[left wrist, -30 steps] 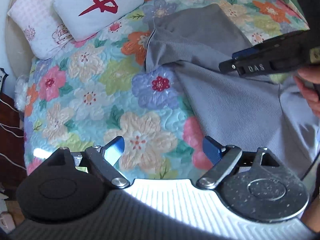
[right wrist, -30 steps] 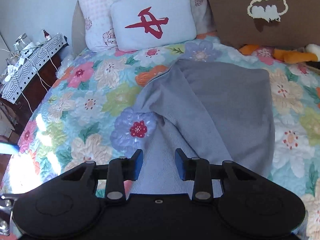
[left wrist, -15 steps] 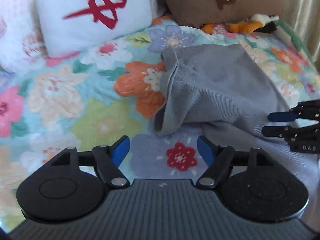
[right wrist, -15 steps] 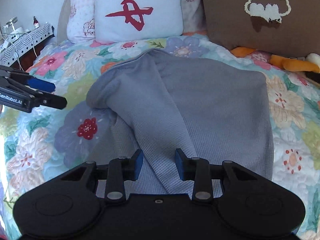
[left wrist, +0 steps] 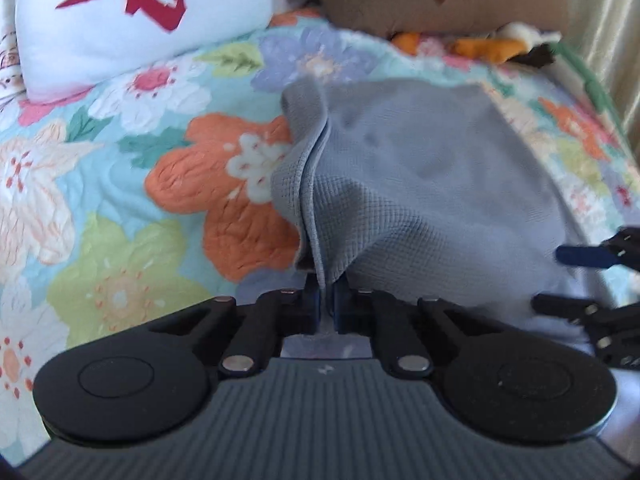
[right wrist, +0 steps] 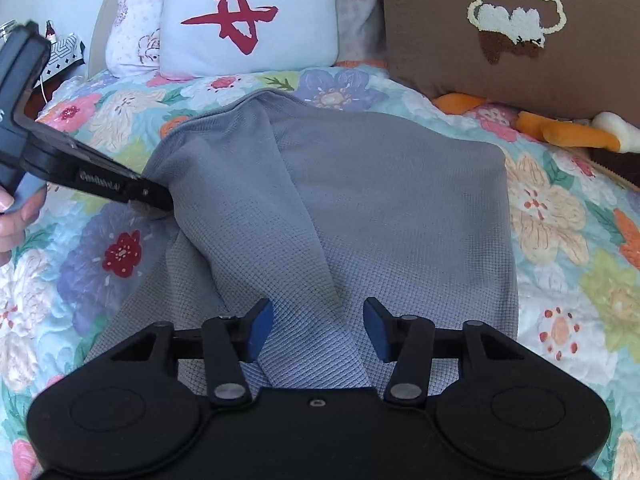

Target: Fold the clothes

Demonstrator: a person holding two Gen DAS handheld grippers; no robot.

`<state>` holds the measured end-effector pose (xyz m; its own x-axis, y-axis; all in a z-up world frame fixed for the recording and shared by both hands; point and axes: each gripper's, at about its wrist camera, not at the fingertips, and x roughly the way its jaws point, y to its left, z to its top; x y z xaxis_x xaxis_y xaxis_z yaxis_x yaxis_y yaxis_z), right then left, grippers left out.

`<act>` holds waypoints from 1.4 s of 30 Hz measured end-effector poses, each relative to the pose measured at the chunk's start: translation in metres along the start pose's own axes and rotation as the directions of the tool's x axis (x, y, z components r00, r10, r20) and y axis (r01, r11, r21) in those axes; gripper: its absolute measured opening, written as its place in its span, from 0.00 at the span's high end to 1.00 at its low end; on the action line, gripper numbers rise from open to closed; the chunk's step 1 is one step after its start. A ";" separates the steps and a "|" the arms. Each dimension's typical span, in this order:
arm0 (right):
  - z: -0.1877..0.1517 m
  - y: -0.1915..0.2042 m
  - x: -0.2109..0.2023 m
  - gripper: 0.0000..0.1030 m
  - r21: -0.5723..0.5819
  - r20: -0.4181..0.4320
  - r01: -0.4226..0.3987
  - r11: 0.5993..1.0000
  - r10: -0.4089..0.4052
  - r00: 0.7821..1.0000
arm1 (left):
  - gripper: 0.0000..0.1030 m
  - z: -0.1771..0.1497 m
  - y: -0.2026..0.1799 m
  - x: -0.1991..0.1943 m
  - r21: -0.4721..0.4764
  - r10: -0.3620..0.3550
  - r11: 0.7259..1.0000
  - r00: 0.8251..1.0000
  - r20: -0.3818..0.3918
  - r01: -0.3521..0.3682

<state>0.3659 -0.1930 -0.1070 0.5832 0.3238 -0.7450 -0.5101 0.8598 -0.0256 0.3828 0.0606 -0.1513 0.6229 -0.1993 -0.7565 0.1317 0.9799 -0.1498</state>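
Left wrist: left gripper (left wrist: 326,306) clamped on folded edge of grey garment (left wrist: 420,184), lying on floral bed quilt (left wrist: 120,184). Right wrist: right gripper (right wrist: 318,330) jaws opening, pads clear of garment ridge between them.

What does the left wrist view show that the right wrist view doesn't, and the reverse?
Left wrist view only: the left gripper shut on the grey garment's doubled edge, seen up close, and a curtain at the right.

Right wrist view only: the right gripper with jaws opening over the cloth, not pinching it, the hand carrying the left gripper, and a pink pillow.

Both: the garment on the floral quilt, the white pillow with a red mark, the brown cushion.
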 end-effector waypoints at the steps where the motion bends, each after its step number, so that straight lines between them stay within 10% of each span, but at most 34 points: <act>1: 0.000 0.000 0.000 0.45 -0.006 0.000 0.001 1.000 -0.001 1.000 | 0.95 0.004 -0.004 -0.004 0.009 0.008 1.000 1.000 0.015 -0.008; 12: 0.018 -0.004 -0.014 0.42 -0.020 0.098 -0.046 0.999 0.048 0.994 | 0.95 0.080 -0.055 -0.017 0.016 -0.097 0.995 0.983 0.159 0.096; 19: 0.012 -0.013 -0.005 0.39 0.046 0.058 -0.043 0.998 0.041 0.997 | 0.95 0.117 -0.090 0.027 0.060 -0.130 0.990 0.986 0.101 0.124; 25: 0.027 -0.036 -0.007 0.39 0.235 0.024 -0.100 0.967 0.097 0.995 | 0.87 0.111 -0.076 0.034 0.003 -0.124 0.992 0.988 0.094 0.124; 33: 0.041 -0.028 0.015 0.39 0.173 -0.018 -0.038 0.984 0.041 0.999 | 0.53 0.096 -0.037 0.011 -0.059 -0.090 0.994 0.990 0.109 0.097; 42: 0.052 -0.007 0.040 0.39 0.107 -0.008 -0.007 0.994 0.008 1.000 | 0.53 0.065 0.009 0.017 -0.082 -0.005 0.997 0.997 0.073 0.011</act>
<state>0.4250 -0.1656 -0.1019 0.5739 0.3276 -0.7506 -0.4436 0.8948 0.0513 0.4442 0.0659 -0.1243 0.6767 -0.2045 -0.7073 0.0752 0.9748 -0.2100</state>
